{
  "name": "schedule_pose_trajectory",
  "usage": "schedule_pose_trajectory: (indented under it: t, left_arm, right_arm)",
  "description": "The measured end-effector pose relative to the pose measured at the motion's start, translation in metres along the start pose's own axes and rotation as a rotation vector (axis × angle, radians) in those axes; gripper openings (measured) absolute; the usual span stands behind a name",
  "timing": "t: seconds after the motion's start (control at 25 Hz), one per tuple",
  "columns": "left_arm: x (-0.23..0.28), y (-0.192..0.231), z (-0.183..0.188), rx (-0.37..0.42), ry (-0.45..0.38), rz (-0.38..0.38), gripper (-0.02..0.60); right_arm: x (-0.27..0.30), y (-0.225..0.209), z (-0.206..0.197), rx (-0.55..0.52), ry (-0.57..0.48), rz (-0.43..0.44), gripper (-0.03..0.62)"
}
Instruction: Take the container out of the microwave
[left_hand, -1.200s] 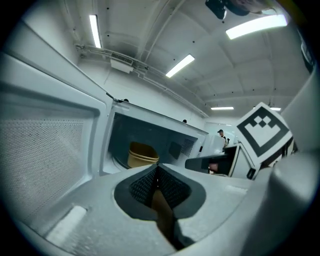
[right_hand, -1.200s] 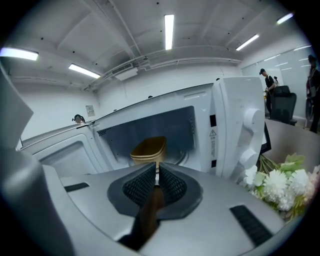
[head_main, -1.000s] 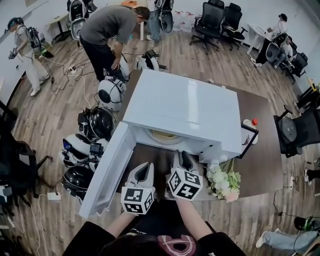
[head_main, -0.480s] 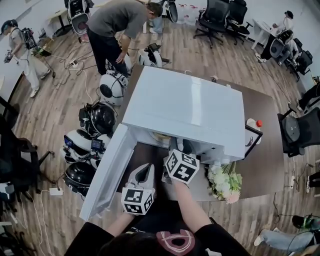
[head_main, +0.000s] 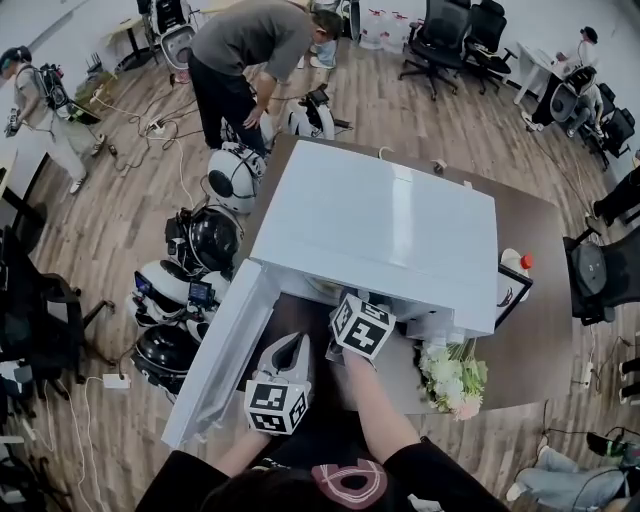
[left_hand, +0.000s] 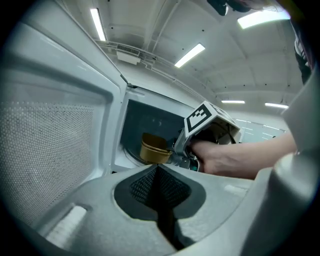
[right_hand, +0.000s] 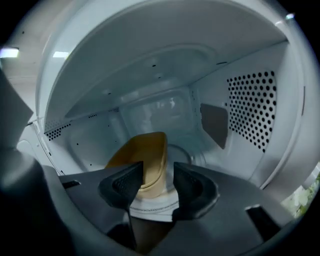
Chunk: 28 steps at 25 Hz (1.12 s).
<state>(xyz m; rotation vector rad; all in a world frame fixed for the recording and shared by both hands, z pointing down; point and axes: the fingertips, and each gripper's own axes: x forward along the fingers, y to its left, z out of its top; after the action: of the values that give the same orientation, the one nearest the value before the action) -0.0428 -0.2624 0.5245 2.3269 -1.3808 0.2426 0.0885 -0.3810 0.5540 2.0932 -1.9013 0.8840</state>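
Fingers of the right gripper (right_hand: 152, 184), just spread, flank the container (right_hand: 142, 155) wall; the left gripper (left_hand: 158, 176) has its own pressed together. Closing off-centre could tip it.

Head view is evenly bright, with soft sheen streaks on the microwave (head_main: 380, 225) top and strong fisheye bending the room around it. Both gripper views have black vignetted corners, and ceiling light strips (left_hand: 190, 55) above the microwave blow out in the left one, with the near foreground soft. Inside the microwave the light is dimmer and bluish but detail stays sharp
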Motion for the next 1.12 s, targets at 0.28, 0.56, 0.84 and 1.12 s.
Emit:
schedule_pose_trajectory:
  t: [0.28,0.56,0.84,1.12]
  left_arm:
    - [0.002,0.005,0.007,0.004,-0.007,0.006,0.009]
    - [0.005,0.009,0.007,0.001,-0.003,0.014,0.009]
    - [0.007,0.008,0.008,0.004,-0.007,0.009,0.009]
    - [0.005,0.005,0.009,0.001,-0.016,0.009,0.009]
  right_arm:
    - [0.014,0.003,-0.001,0.004,0.023,-0.014,0.19]
    - [0.02,-0.001,-0.006,0.032,0.046,-0.034,0.155]
    - [0.021,-0.004,-0.005,0.061,0.049,-0.048,0.085]
    - [0.016,-0.011,-0.009,0.056,0.075,-0.065,0.041]
